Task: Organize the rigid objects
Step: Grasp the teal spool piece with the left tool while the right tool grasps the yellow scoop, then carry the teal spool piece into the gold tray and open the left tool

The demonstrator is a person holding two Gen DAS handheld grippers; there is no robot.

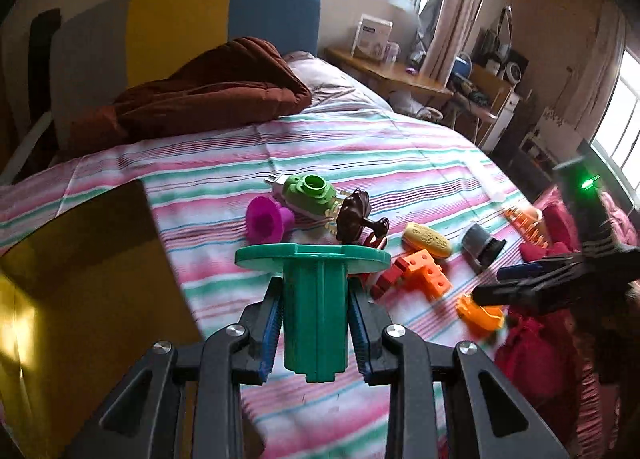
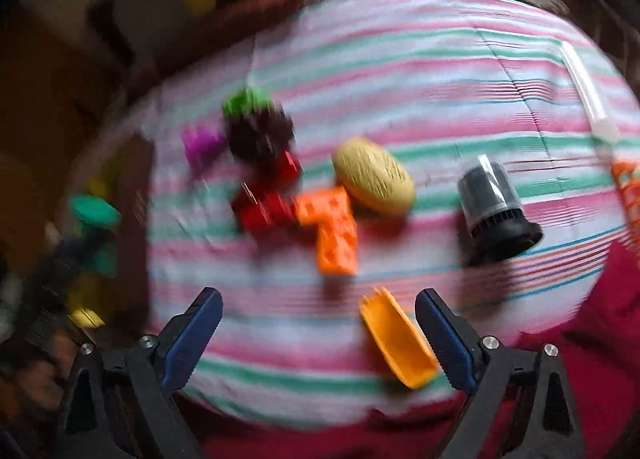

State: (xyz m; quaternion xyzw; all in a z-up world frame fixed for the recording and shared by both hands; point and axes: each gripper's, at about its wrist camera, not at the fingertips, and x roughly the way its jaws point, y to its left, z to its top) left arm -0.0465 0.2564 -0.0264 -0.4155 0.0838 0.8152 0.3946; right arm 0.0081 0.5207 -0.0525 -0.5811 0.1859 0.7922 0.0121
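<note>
My left gripper (image 1: 315,291) is shut on a teal flanged plastic cylinder (image 1: 314,319), held upright above the striped bed sheet (image 1: 360,151). My right gripper (image 2: 318,295) points down at the bed with its jaws wide open. An orange scoop-shaped piece (image 2: 400,343) lies between its fingers, close to the right pad, and no pad presses on it. Beyond lie an orange block (image 2: 334,227), a red block (image 2: 266,207), a yellow oval piece (image 2: 374,177) and a black-grey cylinder (image 2: 494,203). A purple cup (image 1: 266,223), a green toy (image 1: 308,195) and a brown figure (image 1: 354,219) lie further back.
A yellow box (image 1: 80,299) stands at the bed's left edge. A brown blanket (image 1: 208,87) is heaped at the head of the bed. Red cloth (image 2: 580,339) lies at the near right, beside an orange basket (image 2: 628,195) and a white tube (image 2: 588,95).
</note>
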